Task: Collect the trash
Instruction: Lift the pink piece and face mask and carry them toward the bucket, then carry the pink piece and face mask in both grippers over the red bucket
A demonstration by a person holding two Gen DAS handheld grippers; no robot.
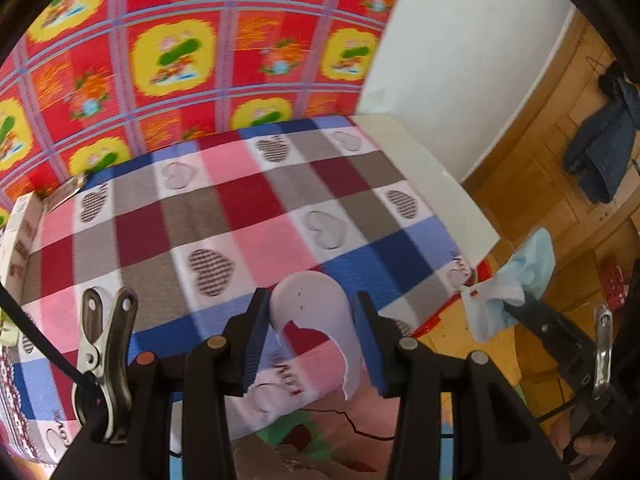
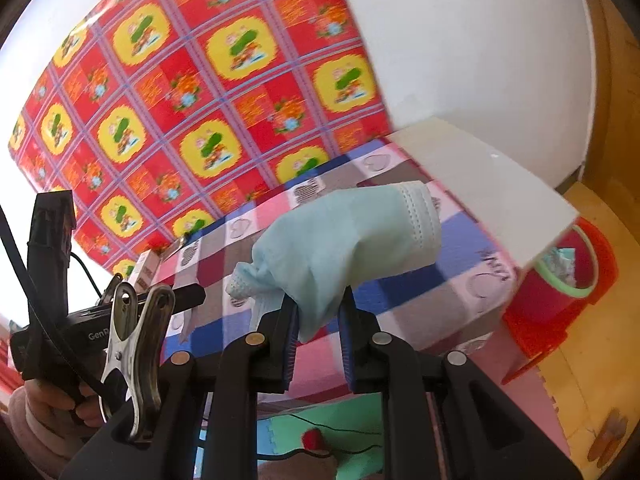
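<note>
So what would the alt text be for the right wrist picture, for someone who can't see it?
The right tool grips a crumpled pale blue face mask above a table covered in a pink, blue and grey checked cloth with hearts. Lower right, a red bin with a green rim stands on the floor.

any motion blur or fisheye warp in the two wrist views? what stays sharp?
Left wrist: checked blanket and red patterned cloth smeared by motion blur, lines bowed by the fisheye; left tool and its white shard sharp. Right wrist: same blur on the background; right tool and blue face mask crisp; even daylight.
</note>
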